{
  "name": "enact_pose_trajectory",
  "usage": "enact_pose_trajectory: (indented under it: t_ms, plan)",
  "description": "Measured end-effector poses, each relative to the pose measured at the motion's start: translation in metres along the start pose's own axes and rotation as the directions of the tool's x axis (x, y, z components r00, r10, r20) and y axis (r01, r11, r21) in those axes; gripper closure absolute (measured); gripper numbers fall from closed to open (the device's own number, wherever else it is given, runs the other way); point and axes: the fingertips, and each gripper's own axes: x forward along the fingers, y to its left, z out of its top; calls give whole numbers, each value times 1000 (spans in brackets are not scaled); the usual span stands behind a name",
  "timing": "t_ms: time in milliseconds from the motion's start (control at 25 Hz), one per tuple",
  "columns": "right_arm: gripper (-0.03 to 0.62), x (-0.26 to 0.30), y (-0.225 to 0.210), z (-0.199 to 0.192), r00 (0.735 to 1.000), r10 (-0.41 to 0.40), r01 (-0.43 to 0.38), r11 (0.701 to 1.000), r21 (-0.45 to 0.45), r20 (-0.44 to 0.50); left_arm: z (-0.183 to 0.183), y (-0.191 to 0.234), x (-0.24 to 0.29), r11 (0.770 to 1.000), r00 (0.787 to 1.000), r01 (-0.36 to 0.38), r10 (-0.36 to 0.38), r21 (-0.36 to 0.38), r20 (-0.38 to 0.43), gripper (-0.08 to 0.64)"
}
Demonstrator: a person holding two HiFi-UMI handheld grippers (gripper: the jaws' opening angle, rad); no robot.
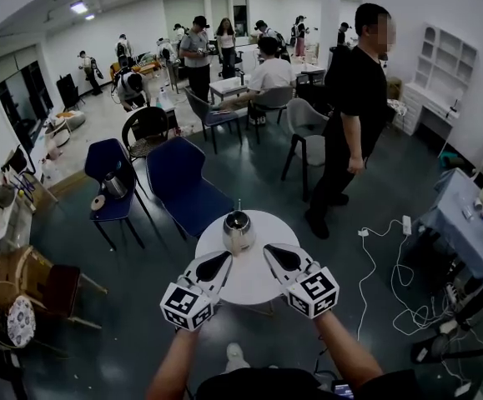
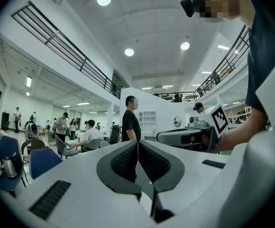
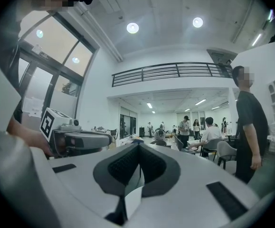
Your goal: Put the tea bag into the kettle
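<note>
Right, fingers first: the left gripper (image 2: 137, 144) has its pads pressed flat together with nothing between them, and the right gripper (image 3: 138, 147) shows the same, closed up and empty. Both hang side by side over the near edge of the round table (image 1: 258, 288), tips angled in toward the kettle (image 1: 238, 230). That reads to me as a neutral, ready pose with the pot in easy reach. It stands toward the far edge, a touch left of the middle, likely so either side can get at it. The tea bag? Not on the bare top, not in either grip; whether it's inside the kettle, can't tell. Count: two grippers, one kettle, one table, no tea bag showing.
</note>
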Motion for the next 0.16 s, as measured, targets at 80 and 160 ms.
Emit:
enact_pose_trajectory:
  t_ms: [80,160]
  plan:
    - [577,-14,1,0,1000,1,-1,1000,1,4,0,-14,-2,1000,1000,-4,4,2,-1,541]
    - [577,-27,2,0,1000,3,-3,1000,2,7,0,-27,-4,1000,1000,-7,7,4,-3,541]
